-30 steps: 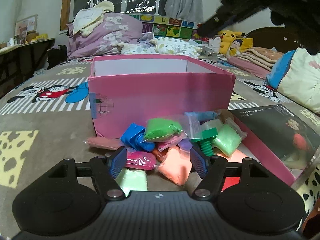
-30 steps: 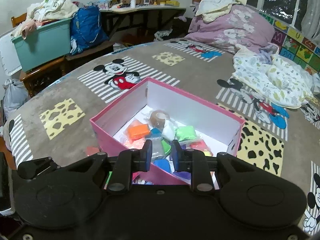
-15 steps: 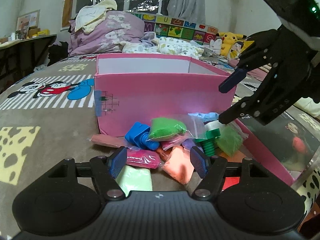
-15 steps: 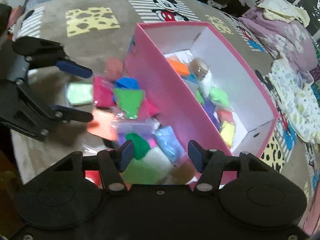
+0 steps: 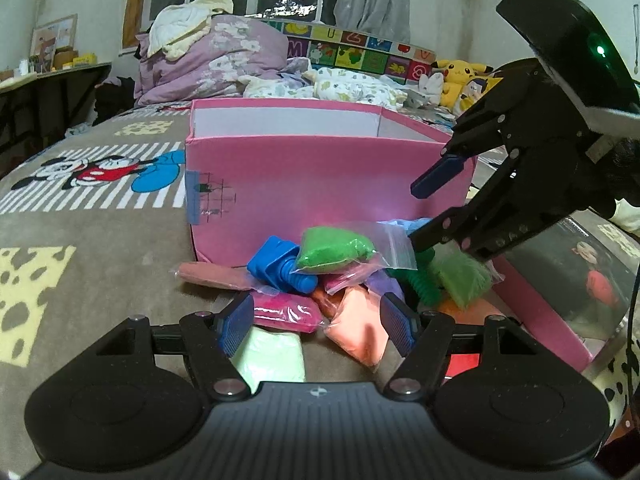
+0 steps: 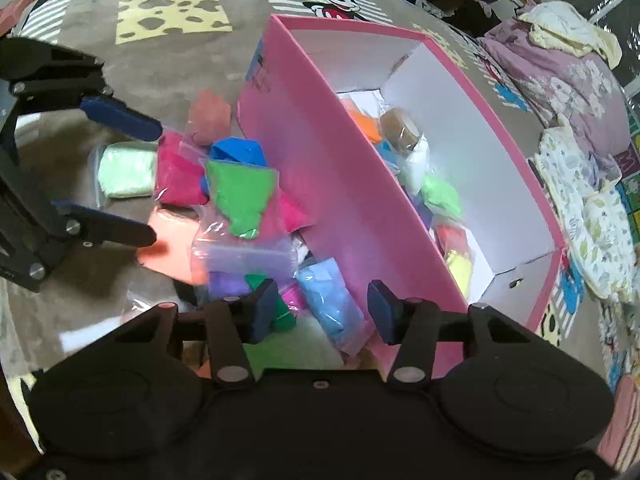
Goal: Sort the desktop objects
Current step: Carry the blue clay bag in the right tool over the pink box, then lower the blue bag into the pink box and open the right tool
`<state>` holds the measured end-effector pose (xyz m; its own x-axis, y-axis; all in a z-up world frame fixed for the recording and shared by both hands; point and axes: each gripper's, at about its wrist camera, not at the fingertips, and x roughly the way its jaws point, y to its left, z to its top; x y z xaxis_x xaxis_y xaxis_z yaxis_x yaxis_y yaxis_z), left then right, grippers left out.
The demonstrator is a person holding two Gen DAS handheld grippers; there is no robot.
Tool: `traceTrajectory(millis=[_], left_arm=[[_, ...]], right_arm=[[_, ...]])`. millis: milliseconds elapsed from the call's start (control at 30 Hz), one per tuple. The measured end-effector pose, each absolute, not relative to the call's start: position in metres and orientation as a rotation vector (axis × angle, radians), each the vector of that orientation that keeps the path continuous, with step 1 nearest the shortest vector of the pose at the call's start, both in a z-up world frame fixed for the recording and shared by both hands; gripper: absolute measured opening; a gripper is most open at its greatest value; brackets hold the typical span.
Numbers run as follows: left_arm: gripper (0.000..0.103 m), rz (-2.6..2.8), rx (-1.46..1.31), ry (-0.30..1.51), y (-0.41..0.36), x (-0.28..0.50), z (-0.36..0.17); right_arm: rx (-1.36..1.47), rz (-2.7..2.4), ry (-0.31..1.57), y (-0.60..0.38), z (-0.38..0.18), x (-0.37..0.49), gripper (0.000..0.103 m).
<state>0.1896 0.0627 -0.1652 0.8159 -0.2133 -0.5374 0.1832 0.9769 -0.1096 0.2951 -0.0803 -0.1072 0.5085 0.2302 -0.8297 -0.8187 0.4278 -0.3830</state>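
Note:
A pile of bagged coloured clay lies on the bed beside a pink box [image 5: 312,184], which also shows in the right wrist view [image 6: 340,184]. On top lies a green bag [image 5: 336,246], also in the right wrist view [image 6: 240,196], by a blue toy bolt [image 5: 280,266]. My left gripper [image 5: 316,322] is open and empty, just short of a magenta bag [image 5: 286,314] and an orange bag [image 5: 356,326]. My right gripper [image 6: 318,310] is open and empty over a light blue bag [image 6: 326,300]; it shows in the left wrist view [image 5: 428,208] above the pile.
The box holds several more clay bags and a tape roll [image 6: 400,130]. The pink box lid [image 5: 560,280] lies right of the pile. A pale green bag [image 5: 272,354] lies nearest me. Bedding [image 5: 208,64] and plush toys [image 5: 460,76] lie behind.
My right gripper left its place over the box, opened its jaws and came down over the pile's right side. My left gripper has hardly moved.

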Motion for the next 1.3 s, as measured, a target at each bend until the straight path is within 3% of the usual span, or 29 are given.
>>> traceTrajectory(millis=[167, 533, 767, 1300], left_arm=[[0.069, -0.201, -0.071, 0.584, 0.072, 0.188, -0.166], [0.069, -0.186, -0.079, 0.593, 0.079, 0.19, -0.168], [0.069, -0.165, -0.081, 0.595, 0.083, 0.19, -0.169], [0.069, -0.175, -0.083, 0.576, 0.076, 0.185, -0.162]], right_arm=[[-0.835, 0.734, 0.805, -0.089, -0.103, 0.307, 0.036], [-1.014, 0.728, 0.771, -0.066, -0.136, 0.3, 0.036], [-0.951, 0.724, 0.785, -0.071, -0.128, 0.307, 0.019], [-0.845, 0.705, 0.716, -0.084, -0.06, 0.285, 0.018]])
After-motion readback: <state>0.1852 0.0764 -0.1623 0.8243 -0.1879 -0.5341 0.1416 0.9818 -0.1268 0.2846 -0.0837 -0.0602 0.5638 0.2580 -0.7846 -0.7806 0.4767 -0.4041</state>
